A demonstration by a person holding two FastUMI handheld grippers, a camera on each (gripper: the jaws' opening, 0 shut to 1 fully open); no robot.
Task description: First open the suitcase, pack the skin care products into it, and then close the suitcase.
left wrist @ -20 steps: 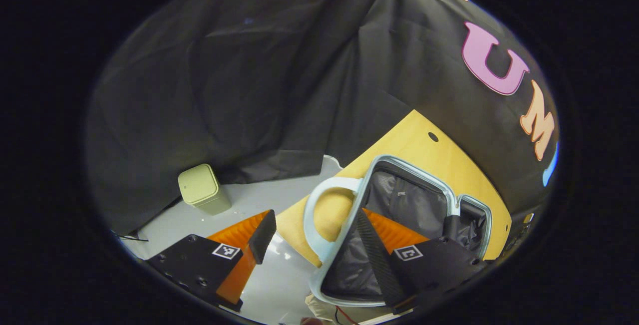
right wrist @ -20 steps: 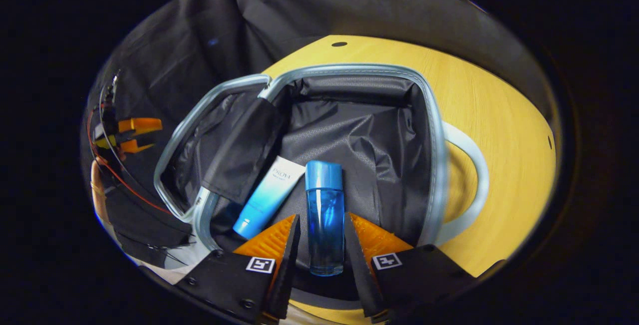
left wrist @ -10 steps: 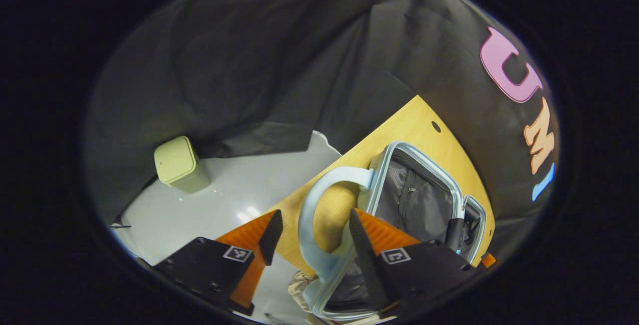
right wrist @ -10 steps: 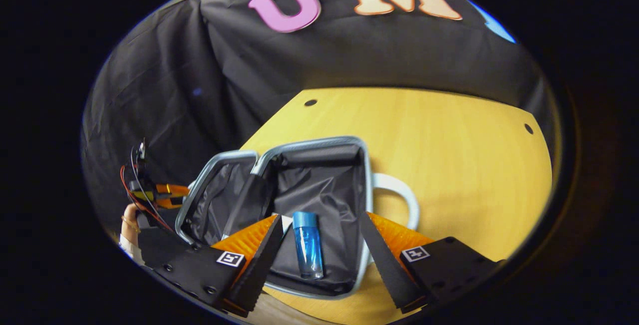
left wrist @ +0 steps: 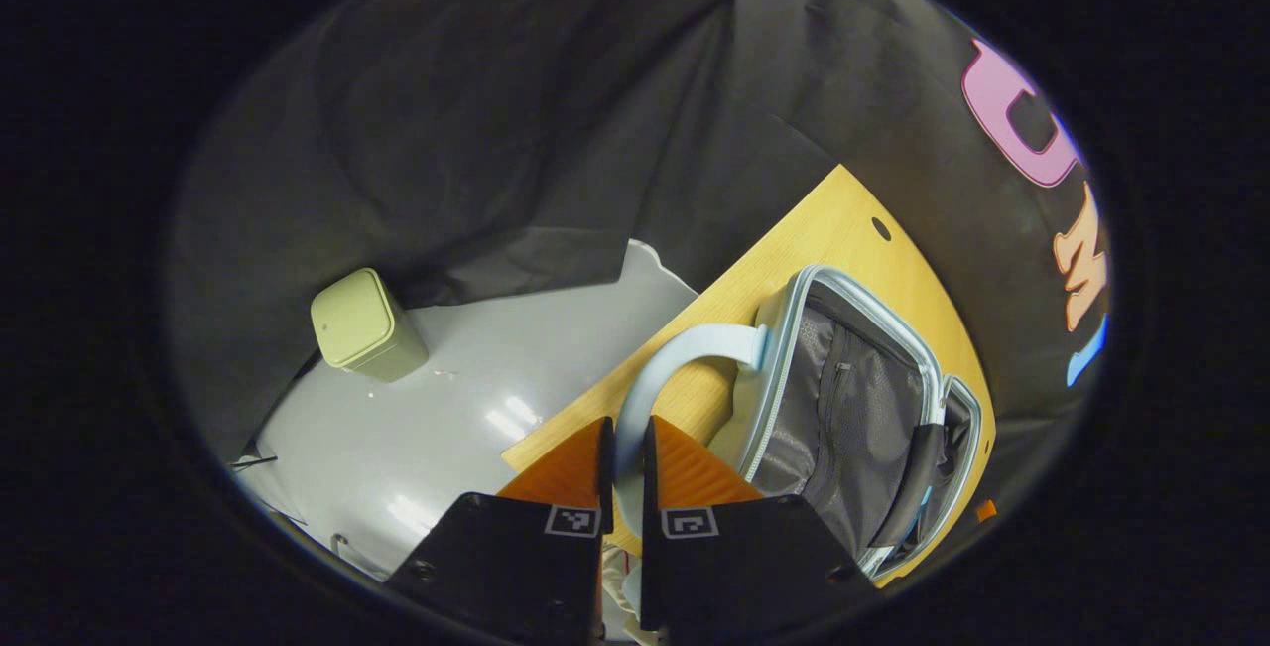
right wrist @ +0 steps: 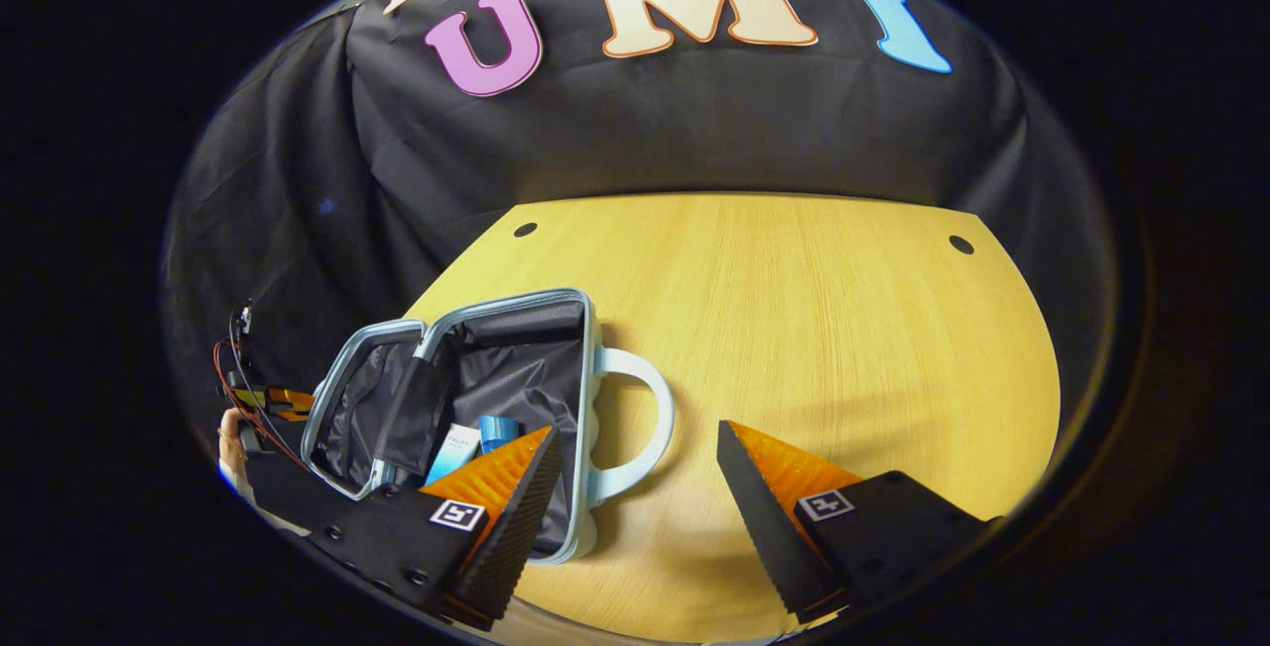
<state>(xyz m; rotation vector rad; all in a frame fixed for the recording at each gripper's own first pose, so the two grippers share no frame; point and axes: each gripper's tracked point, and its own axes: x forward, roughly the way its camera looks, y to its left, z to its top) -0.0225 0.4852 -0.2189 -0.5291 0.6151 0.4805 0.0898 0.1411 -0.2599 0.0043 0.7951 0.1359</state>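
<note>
Wood-grain tabletop [right wrist: 814,328] spreads wide across your right gripper view, and over at eight o'clock on it the suitcase [right wrist: 466,398] lies open, dark lining showing, pale blue handle [right wrist: 640,428] arching toward the table's middle. Inside it you've got the blue bottle [right wrist: 498,428] and the pale tube [right wrist: 451,450] just beside each other, both partly hidden behind your near finger. Your right gripper [right wrist: 635,507] hangs over bare wood at six o'clock, fingers spread wide apart, nothing between them. At nine o'clock a hand [right wrist: 230,428] with red wiring sits beside the case. Switch to your left gripper view: the suitcase [left wrist: 853,408] sits at four o'clock on the table [left wrist: 843,229], mesh pocket facing you, and your left gripper [left wrist: 625,457] is closed down on the handle [left wrist: 685,368], the loop pinched between both fingers at six o'clock. Grey floor [left wrist: 446,398] lies at eight o'clock, with a small green bin [left wrist: 362,323] standing at nine, well apart from the table.
</note>
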